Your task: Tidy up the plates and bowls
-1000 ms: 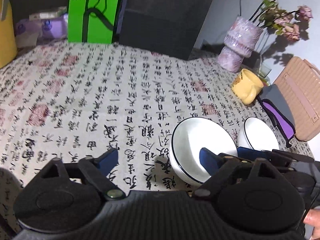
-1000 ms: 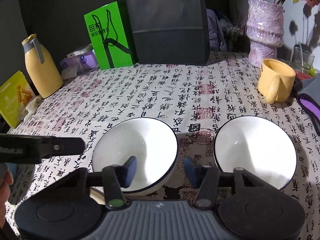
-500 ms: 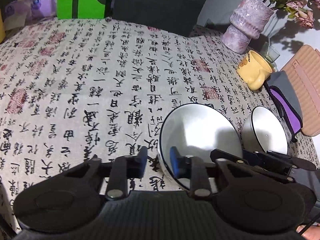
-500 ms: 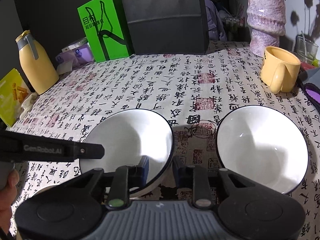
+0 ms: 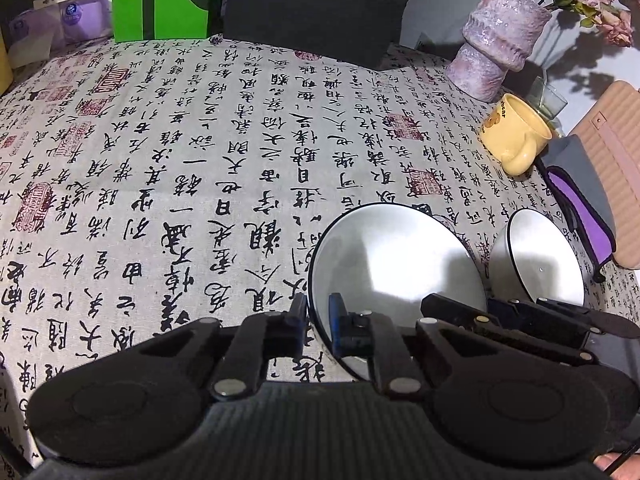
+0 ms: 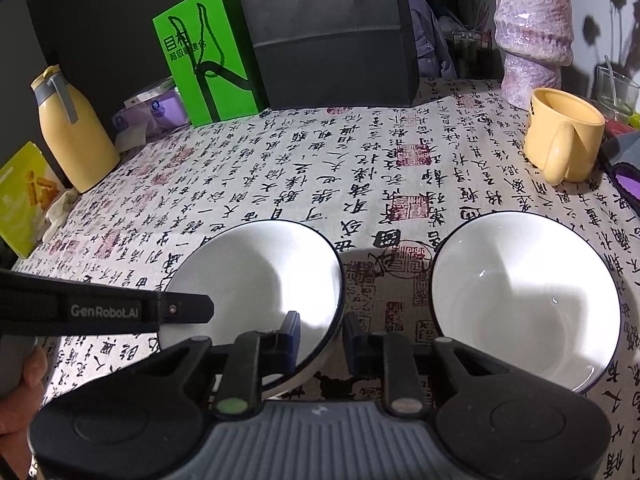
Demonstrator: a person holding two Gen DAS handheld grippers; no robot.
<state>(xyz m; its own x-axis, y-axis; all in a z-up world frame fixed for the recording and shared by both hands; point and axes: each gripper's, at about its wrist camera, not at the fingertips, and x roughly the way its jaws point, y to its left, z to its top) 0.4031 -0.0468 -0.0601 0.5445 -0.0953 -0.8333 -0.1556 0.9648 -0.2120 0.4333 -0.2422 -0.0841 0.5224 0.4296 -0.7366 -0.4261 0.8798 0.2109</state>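
Note:
Two white bowls with dark rims sit on the calligraphy-print tablecloth. My left gripper [image 5: 318, 322] is shut on the near left rim of the left bowl [image 5: 396, 264], one finger inside and one outside. My right gripper [image 6: 321, 334] is shut on the near right rim of the same left bowl [image 6: 260, 280]. The right bowl [image 6: 524, 296] sits free beside it; in the left wrist view it [image 5: 540, 260] lies right of the held bowl. The left gripper body shows in the right wrist view [image 6: 104, 312].
A yellow mug [image 6: 564, 136] and a purple vase [image 6: 532, 36] stand at the back right. A green box [image 6: 208, 60], a black bag [image 6: 328, 32] and a yellow bottle [image 6: 72, 132] line the back. A purple-lined case [image 5: 580, 208] lies right.
Both grippers have closed from open onto the left bowl's rim and moved in closer to it.

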